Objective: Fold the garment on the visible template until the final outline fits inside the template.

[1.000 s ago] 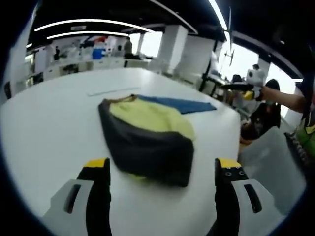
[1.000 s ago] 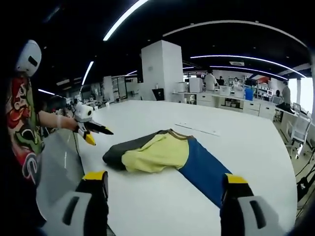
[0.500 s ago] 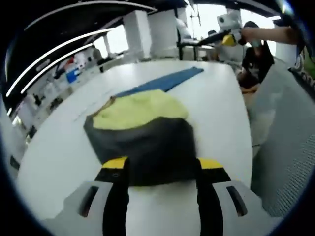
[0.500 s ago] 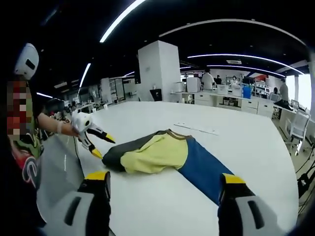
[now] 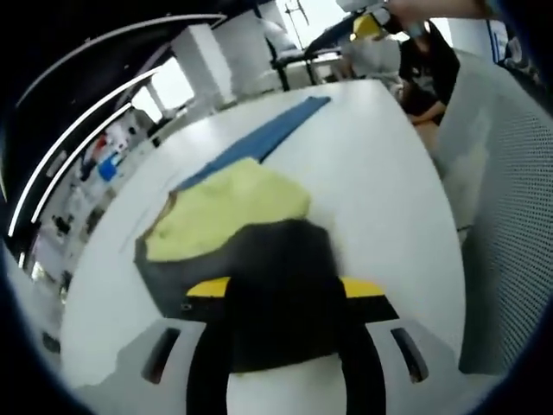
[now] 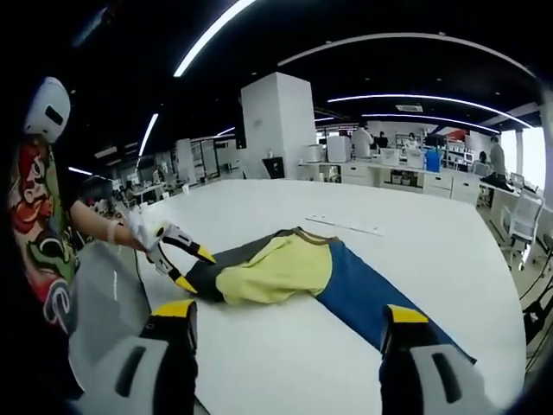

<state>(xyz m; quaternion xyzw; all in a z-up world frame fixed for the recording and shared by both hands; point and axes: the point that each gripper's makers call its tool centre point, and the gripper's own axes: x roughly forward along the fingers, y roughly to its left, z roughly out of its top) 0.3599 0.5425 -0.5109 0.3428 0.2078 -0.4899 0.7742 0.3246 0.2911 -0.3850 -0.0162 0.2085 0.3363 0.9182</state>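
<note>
White tabletop [image 6: 285, 363] runs out in front of us, set in a big open office with strip lights overhead and desks at the back. Our garment [image 6: 285, 268] lies across it: a dark end nearest our left side, a yellow middle, and a long blue leg trailing away toward the right. We cannot pick out any template outline on the table.

Over the last second our left gripper [image 5: 285, 290] has come down from a hover short of the cloth to the dark end itself. In the left gripper view its yellow-tipped jaws are parted, with the dark fabric lying between them and the tips at the cloth's near edge. In the right gripper view we see the same tool [image 6: 192, 268] with one tip above the dark hem and one below, so it looks set to bite but has not yet pinched; we can't be sure it has hold of anything.

Our right gripper [image 6: 289, 316] hangs back above the table, jaws wide apart and holding nothing, well clear of the blue leg.

We judge the approach is over and the grab comes next: pinch the dark end, then fold it over toward the yellow. The blue leg remains stretched out, so plenty of folding is left.
</note>
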